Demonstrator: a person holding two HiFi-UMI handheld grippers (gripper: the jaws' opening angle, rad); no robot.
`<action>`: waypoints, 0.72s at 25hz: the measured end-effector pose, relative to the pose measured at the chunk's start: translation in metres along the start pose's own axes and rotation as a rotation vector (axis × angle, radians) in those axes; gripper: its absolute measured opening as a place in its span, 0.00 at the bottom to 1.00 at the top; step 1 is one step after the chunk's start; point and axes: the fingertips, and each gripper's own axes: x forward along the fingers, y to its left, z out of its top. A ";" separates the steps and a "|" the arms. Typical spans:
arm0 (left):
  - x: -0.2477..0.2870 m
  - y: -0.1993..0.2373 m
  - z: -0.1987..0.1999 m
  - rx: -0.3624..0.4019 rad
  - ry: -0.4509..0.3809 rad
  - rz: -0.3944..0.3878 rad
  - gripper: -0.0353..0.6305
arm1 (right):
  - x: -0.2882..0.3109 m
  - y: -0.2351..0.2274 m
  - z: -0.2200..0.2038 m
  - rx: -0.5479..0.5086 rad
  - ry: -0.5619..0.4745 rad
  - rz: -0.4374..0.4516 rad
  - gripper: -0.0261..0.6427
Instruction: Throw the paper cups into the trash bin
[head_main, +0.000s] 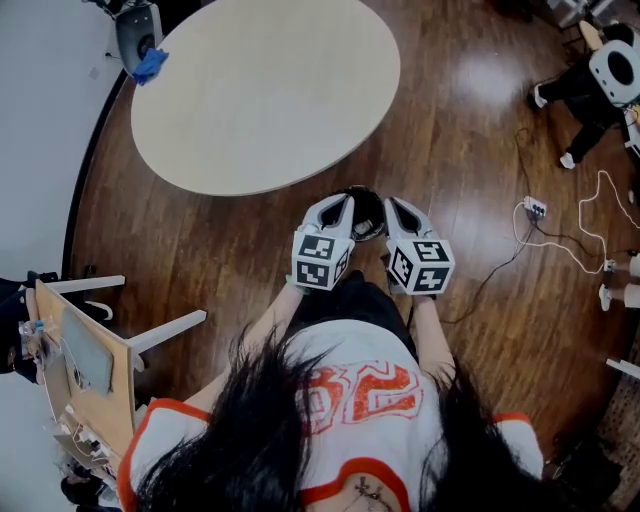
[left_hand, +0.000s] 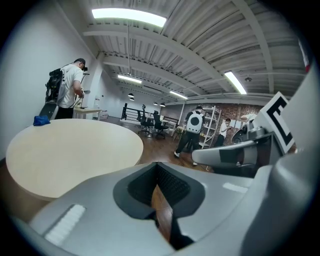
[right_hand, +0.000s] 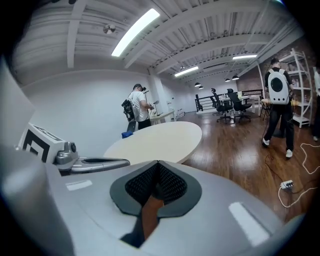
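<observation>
L gripper (head_main: 343, 203), R gripper (head_main: 393, 205) shut; dark obj (head_main: 368, 212) between, unclear.

Cream table (head_main: 265, 90), dark-brown wood floor (head_main: 470, 150), blue cloth (head_main: 150, 65). Left gripper (head_main: 345, 202) and right gripper (head_main: 393, 205) are grey, marker cubes (head_main: 320, 260) black-and-white squares.

The left tongs (head_main: 347, 204) and right tongs (head_main: 392, 205) point forward side by side, jaws pressed together.
</observation>
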 end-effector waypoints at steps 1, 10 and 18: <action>-0.001 -0.001 0.001 0.003 -0.003 -0.001 0.05 | -0.002 0.001 0.002 0.003 -0.010 0.000 0.04; -0.012 -0.003 0.005 0.019 -0.019 0.004 0.05 | -0.009 0.006 0.006 -0.002 -0.040 -0.002 0.04; -0.019 -0.001 0.006 0.013 -0.025 0.012 0.05 | -0.015 0.010 0.005 0.000 -0.048 -0.005 0.04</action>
